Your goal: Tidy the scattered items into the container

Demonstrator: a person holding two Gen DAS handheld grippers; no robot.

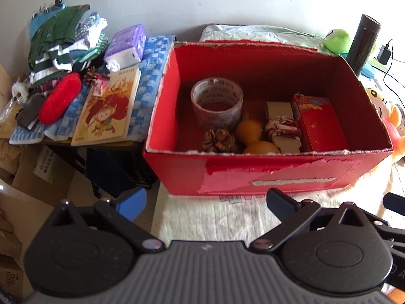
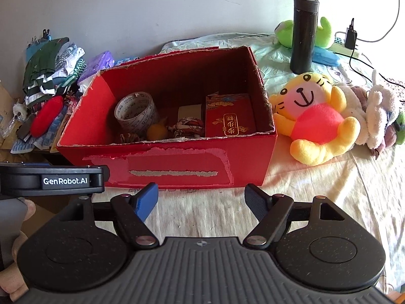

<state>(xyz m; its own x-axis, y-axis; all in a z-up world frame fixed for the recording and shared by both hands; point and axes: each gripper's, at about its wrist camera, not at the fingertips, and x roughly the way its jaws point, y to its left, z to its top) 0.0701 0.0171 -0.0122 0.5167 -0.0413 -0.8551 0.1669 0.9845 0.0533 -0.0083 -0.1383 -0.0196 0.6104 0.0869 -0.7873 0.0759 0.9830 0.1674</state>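
Note:
A red cardboard box (image 1: 265, 174) (image 2: 177, 164) stands open on the cloth-covered surface. Inside lie a tape roll (image 1: 217, 102) (image 2: 136, 114), a pine cone (image 1: 219, 140), an orange gourd toy (image 1: 249, 130), a wound cloth bundle (image 1: 283, 129) and a small red carton (image 1: 319, 121) (image 2: 229, 116). My left gripper (image 1: 205, 205) is open and empty in front of the box. My right gripper (image 2: 201, 201) is open and empty, also just in front of the box.
Left of the box, a side table holds a cartoon booklet (image 1: 108, 109), a red plush piece (image 1: 60, 101), a purple tissue pack (image 1: 126, 44) and folded clothes (image 1: 63, 38). Right of it lie a yellow tiger plush (image 2: 316, 116), white plush (image 2: 377, 111), dark flask (image 2: 303, 34) and green frog toy (image 2: 286, 31).

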